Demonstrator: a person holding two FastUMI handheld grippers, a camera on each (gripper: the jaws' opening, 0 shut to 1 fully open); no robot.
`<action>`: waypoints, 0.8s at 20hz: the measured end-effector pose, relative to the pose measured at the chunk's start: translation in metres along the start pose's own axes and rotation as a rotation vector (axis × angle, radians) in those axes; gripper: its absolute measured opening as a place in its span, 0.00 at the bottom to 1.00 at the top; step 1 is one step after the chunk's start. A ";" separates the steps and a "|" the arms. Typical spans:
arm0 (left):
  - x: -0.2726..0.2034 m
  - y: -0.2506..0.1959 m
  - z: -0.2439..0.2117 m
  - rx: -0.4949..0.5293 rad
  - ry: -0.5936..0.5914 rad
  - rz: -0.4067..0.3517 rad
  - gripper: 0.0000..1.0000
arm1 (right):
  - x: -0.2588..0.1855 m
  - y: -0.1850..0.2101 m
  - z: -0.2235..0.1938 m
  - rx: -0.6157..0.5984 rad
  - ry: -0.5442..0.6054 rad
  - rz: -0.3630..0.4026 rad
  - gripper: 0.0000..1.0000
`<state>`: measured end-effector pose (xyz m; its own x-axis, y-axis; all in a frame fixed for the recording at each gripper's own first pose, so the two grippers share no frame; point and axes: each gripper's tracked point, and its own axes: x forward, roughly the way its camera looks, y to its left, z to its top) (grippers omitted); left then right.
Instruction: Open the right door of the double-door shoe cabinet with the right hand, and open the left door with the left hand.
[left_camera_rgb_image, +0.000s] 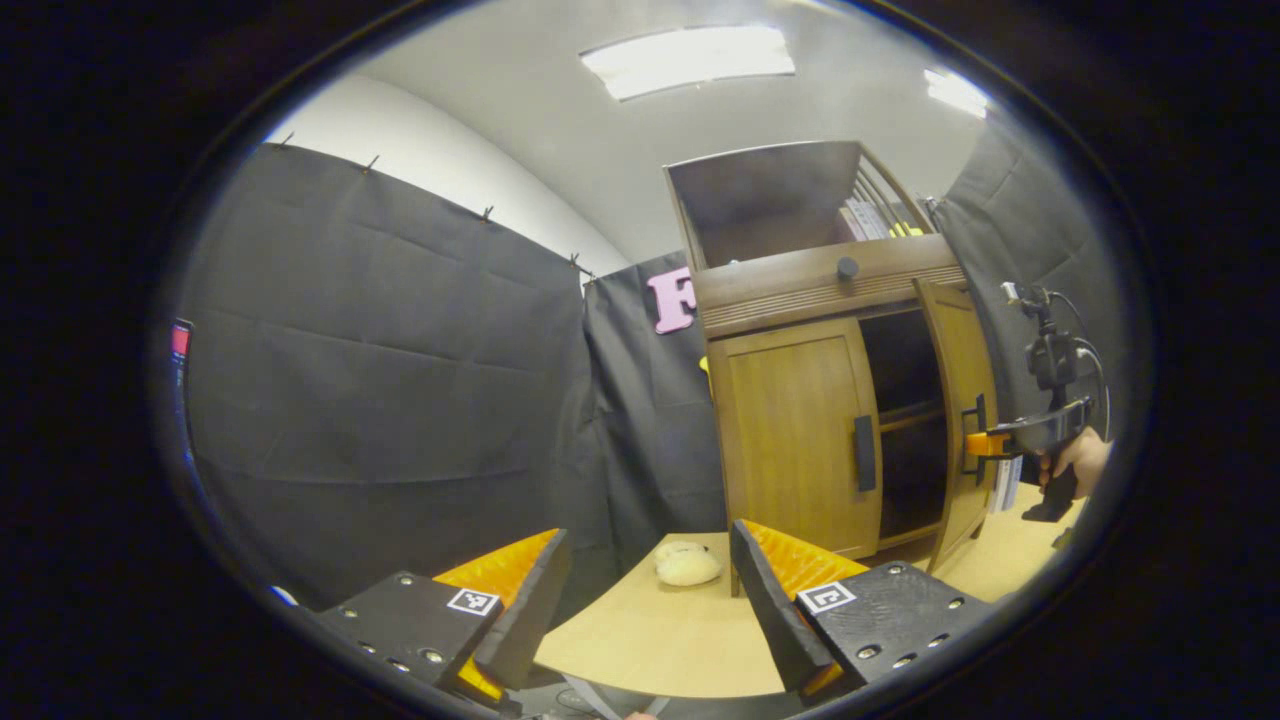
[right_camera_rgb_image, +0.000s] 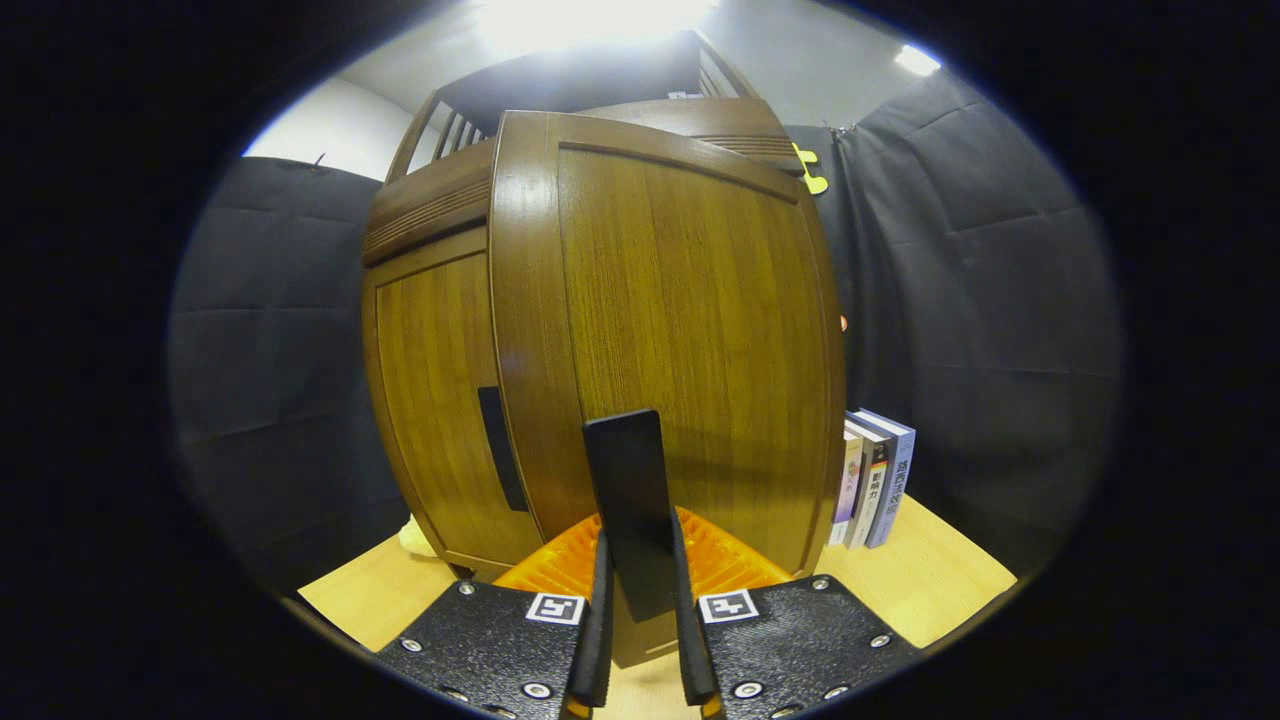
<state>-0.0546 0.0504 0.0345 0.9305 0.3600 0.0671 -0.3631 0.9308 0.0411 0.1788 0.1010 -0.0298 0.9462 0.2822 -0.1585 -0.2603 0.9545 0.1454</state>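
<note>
A brown wooden shoe cabinet (left_camera_rgb_image: 800, 290) stands on the light table. Its right door (left_camera_rgb_image: 958, 400) is swung partly out, showing dark shelves inside. The left door (left_camera_rgb_image: 795, 440) is flat against the cabinet, with a dark vertical handle (left_camera_rgb_image: 864, 452). My right gripper (left_camera_rgb_image: 985, 445), held by a hand, is shut on the right door's handle. In the right gripper view that gripper (right_camera_rgb_image: 640, 600) pinches the dark handle (right_camera_rgb_image: 632, 480) in front of the right door (right_camera_rgb_image: 680, 330); the left door (right_camera_rgb_image: 440, 400) and its handle (right_camera_rgb_image: 500, 450) lie to the left. My left gripper (left_camera_rgb_image: 650, 590) hangs open, well short of the cabinet.
A pale rounded object (left_camera_rgb_image: 686, 565) lies on the wooden table (left_camera_rgb_image: 640, 640) in front of the cabinet. Three books (right_camera_rgb_image: 872, 478) stand upright to the cabinet's right. More books sit on the cabinet's top shelf (left_camera_rgb_image: 870, 215). Black cloth walls surround the booth.
</note>
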 end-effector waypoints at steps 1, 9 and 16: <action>-0.002 -0.002 -0.001 -0.008 -0.003 -0.007 0.99 | -0.004 -0.004 0.000 -0.001 0.003 -0.004 0.28; 0.000 -0.020 0.001 -0.026 -0.027 -0.084 0.99 | -0.043 -0.044 -0.002 -0.011 -0.019 -0.072 0.25; 0.007 -0.060 0.002 -0.041 -0.033 -0.186 0.99 | -0.070 -0.098 0.000 0.025 -0.022 -0.184 0.23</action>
<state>-0.0268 -0.0034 0.0340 0.9790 0.1803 0.0948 -0.1825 0.9831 0.0149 0.1385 -0.0120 -0.0331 0.9813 0.1010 -0.1635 -0.0782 0.9870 0.1403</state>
